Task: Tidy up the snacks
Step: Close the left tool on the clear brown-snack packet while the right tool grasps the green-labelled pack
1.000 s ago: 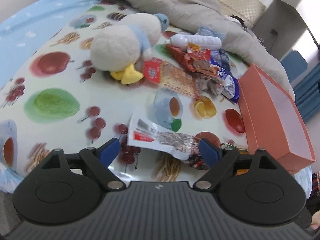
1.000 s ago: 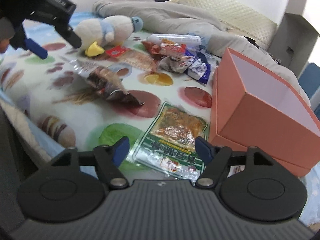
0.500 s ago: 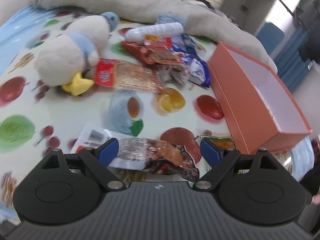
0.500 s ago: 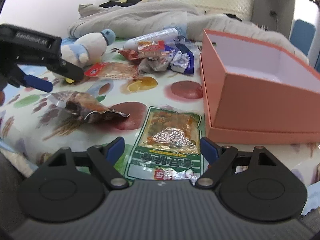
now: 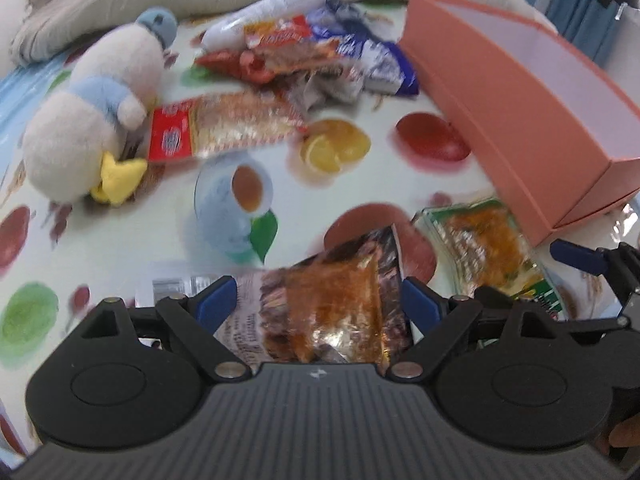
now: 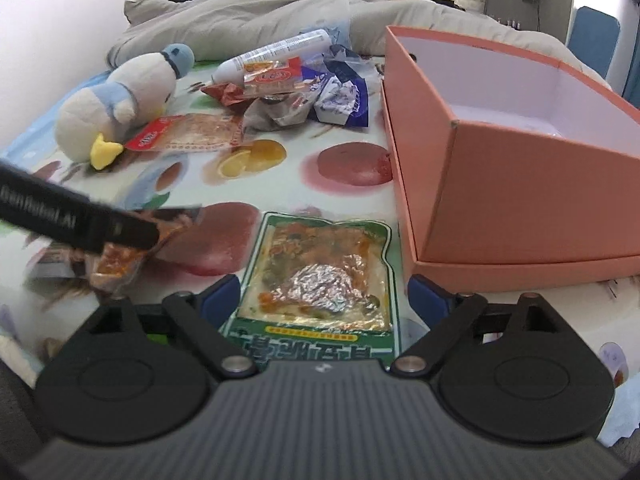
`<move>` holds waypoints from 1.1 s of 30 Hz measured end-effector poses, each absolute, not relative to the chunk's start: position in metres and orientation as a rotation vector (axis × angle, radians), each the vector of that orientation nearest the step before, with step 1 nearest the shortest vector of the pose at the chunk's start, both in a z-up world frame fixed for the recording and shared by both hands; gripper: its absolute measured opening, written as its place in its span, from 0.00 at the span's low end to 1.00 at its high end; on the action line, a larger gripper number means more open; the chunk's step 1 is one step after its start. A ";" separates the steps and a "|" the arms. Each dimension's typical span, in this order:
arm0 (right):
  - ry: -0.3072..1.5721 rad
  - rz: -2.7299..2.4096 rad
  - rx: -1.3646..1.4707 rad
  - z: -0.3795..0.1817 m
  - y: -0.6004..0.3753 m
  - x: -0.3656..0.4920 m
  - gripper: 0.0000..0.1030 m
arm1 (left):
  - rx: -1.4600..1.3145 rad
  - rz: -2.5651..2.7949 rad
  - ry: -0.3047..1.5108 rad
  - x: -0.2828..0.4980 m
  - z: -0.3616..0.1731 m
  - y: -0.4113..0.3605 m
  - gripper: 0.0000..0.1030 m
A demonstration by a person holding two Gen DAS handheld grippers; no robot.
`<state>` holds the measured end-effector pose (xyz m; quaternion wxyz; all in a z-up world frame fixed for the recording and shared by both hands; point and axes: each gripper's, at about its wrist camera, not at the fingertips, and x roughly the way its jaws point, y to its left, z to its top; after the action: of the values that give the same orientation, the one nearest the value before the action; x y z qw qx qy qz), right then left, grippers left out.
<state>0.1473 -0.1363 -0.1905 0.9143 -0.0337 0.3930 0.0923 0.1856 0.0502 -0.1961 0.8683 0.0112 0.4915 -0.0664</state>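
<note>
My left gripper is open, its blue pads either side of a brown-orange snack pouch lying on the fruit-print cloth. My right gripper is open around a green-bordered snack pouch; that pouch also shows in the left wrist view. An open salmon-pink box stands to the right, its white inside empty. A pile of snack packets and a red-labelled flat packet lie further back. The left gripper's arm crosses the right wrist view over the brown pouch.
A white and blue plush duck lies at the back left beside the red-labelled packet. A grey blanket is bunched along the far edge. A white tube-shaped pack tops the snack pile. The box sits close to the green pouch.
My left gripper has moved forward and down so the brown pouch now sits between its pads. My right gripper has moved closer over the green pouch.
</note>
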 end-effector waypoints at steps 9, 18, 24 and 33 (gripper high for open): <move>0.829 0.245 -0.122 -0.203 -0.131 0.150 0.89 | 0.048 -0.095 0.978 0.171 -0.193 0.050 0.89; 0.836 0.301 -0.126 -0.206 -0.134 0.152 0.82 | -0.002 -0.093 0.983 0.168 -0.208 0.050 0.88; 0.827 0.328 -0.193 -0.204 -0.126 0.150 0.63 | -0.068 -0.086 0.981 0.168 -0.217 0.054 0.87; 0.813 0.333 -0.235 -0.194 -0.109 0.145 0.02 | -0.066 -0.082 0.963 0.162 -0.217 0.056 0.70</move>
<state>0.1448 -0.1085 -0.1939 0.8985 -0.1136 0.3924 0.1606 0.1621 0.0561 -0.2174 0.8850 -0.0320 0.4628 -0.0392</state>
